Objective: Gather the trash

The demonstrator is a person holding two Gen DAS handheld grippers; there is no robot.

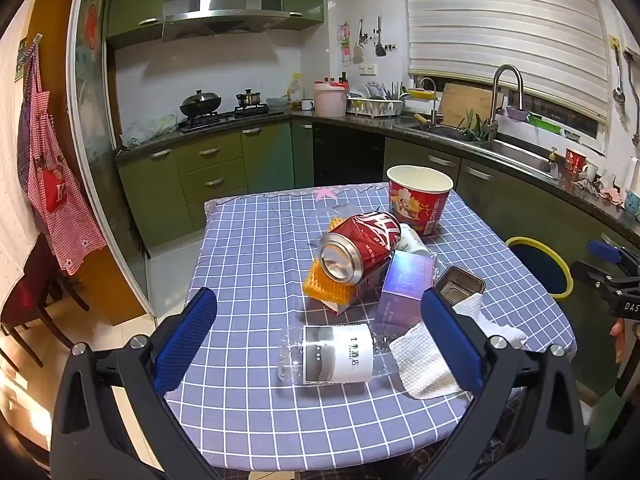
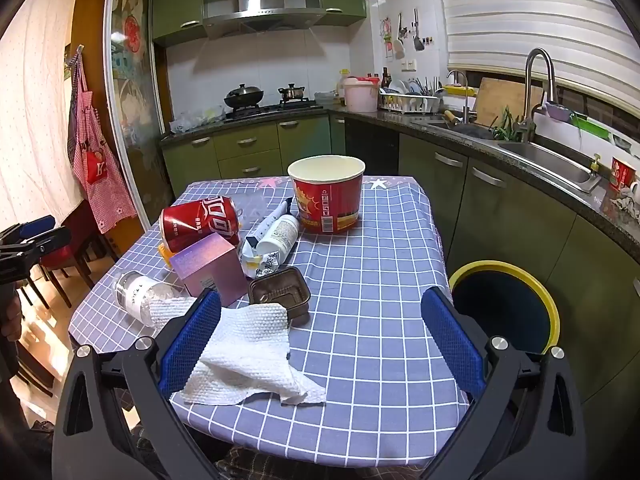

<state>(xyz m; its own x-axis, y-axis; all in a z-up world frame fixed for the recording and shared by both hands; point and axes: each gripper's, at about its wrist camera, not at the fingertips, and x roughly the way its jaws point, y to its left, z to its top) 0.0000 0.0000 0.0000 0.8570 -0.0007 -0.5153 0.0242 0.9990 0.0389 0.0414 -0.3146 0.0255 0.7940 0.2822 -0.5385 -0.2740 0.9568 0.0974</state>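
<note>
Trash lies on a table with a blue checked cloth (image 1: pixel 248 248): a clear plastic bottle (image 1: pixel 332 354) on its side, a red cola can (image 1: pixel 360 246), a purple box (image 1: pixel 404 286), a white paper towel (image 1: pixel 428 356), a brown plastic tray (image 1: pixel 460 286), a red paper bucket (image 1: pixel 418 198). My left gripper (image 1: pixel 316 332) is open and empty, its fingers either side of the bottle, above the near table edge. My right gripper (image 2: pixel 320 328) is open and empty over the near edge; the paper towel (image 2: pixel 248 352) lies against its left finger (image 2: pixel 192 344). The yellow-rimmed trash bin (image 2: pixel 516 308) stands right of the table.
The can (image 2: pixel 200 222), box (image 2: pixel 210 270), bottle (image 2: pixel 140 294), tray (image 2: pixel 280 292), bucket (image 2: pixel 326 196) and a white tube with wrappers (image 2: pixel 276 236) crowd the table's left half. Green cabinets and a counter with a sink (image 2: pixel 540 156) run close along the right. Chairs (image 2: pixel 72 264) stand left.
</note>
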